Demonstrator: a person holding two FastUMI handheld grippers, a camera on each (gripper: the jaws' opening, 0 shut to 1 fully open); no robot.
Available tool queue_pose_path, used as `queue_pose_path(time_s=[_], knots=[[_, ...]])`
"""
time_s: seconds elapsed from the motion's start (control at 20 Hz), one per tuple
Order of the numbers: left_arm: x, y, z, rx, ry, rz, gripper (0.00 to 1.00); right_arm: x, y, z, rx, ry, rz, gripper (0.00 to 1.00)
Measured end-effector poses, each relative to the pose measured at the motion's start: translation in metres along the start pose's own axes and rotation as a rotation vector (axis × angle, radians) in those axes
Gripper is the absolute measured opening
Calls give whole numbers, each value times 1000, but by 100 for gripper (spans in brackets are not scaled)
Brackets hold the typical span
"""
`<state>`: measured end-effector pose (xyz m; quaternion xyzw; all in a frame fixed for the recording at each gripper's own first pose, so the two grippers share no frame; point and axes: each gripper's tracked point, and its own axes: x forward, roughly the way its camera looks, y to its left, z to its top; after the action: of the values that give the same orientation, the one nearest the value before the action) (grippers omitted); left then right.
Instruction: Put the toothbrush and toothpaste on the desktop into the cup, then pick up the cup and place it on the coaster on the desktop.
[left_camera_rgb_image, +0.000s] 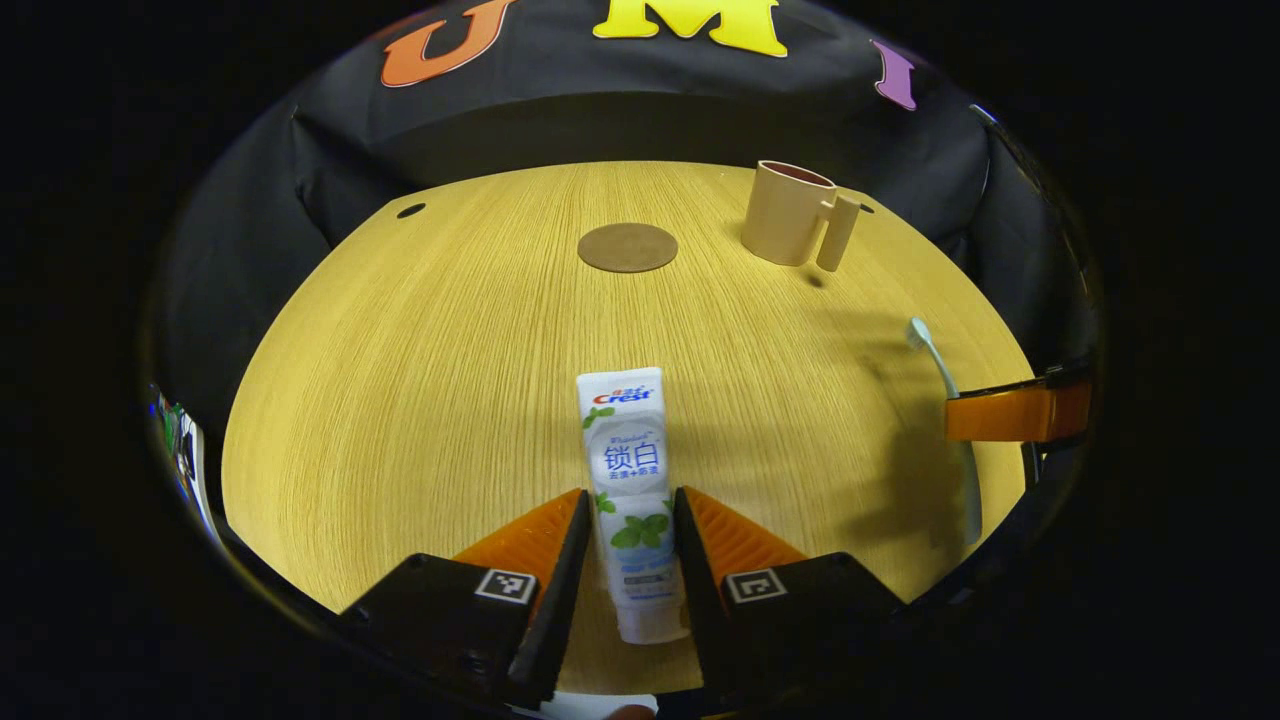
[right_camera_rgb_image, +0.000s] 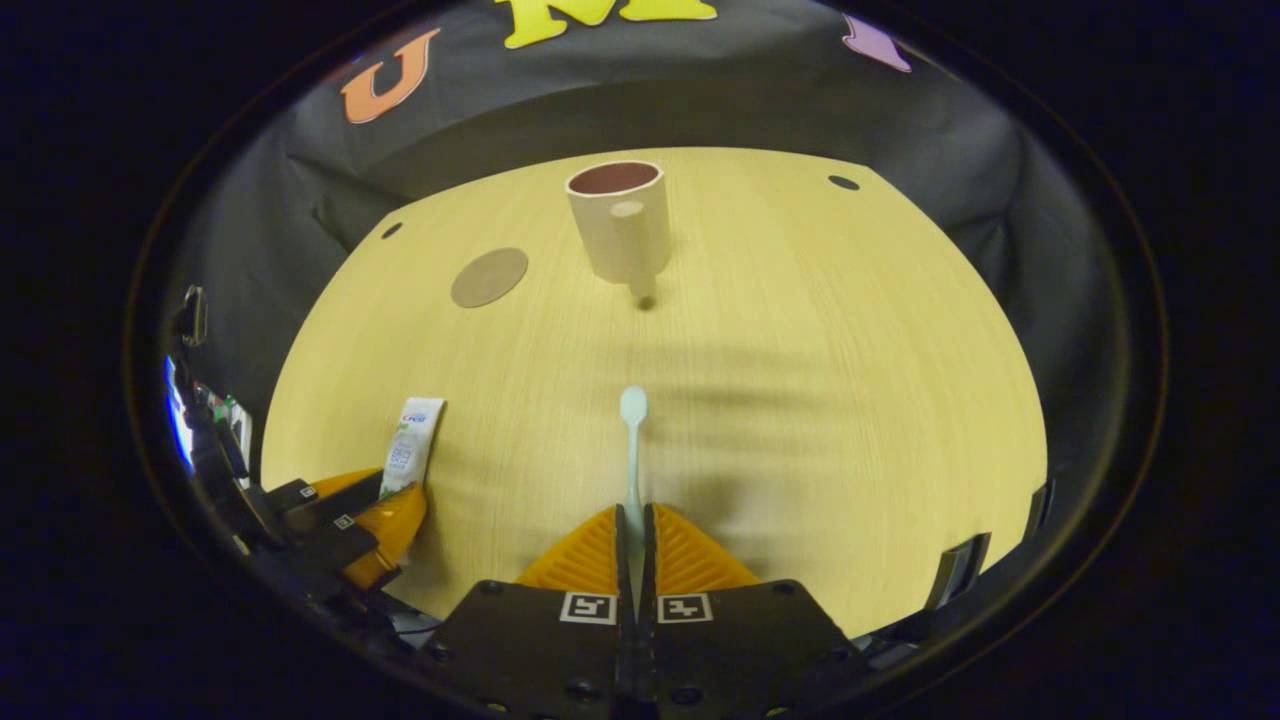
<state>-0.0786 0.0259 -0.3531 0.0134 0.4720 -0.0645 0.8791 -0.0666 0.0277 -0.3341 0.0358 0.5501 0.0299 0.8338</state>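
The toothpaste (left_camera_rgb_image: 632, 500) lies on the worktop (left_camera_rgb_image: 440, 380), crimped end pointing toward the coaster (left_camera_rgb_image: 627, 247), clamped by the left gripper (left_camera_rgb_image: 630, 520) jaws. The right gripper (right_camera_rgb_image: 634, 535) jaws pinch the toothbrush (right_camera_rgb_image: 632, 450), head aimed at the cup (right_camera_rgb_image: 618, 220). Each should be lifted, tipped upright, then lowered inside.

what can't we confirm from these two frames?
- Toothpaste cap end: left gripper view, cut off low between the left gripper fingers.
- Toothbrush handle: right gripper view, hidden inside the right gripper.
- Cup interior: both views, wall hides the bottom.
- Whether either item is lifted off the desktop: cannot tell.
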Motion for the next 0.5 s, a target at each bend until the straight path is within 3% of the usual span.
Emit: queue_pose_path(time_s=[0.3, 0.5], knots=[[1, 3, 18, -4, 3, -9, 37, -19, -1, 29, -6, -88, 9, 0], [-9, 0, 24, 16, -27, -28, 30, -30, 2, 68, -11, -186, 24, 0]])
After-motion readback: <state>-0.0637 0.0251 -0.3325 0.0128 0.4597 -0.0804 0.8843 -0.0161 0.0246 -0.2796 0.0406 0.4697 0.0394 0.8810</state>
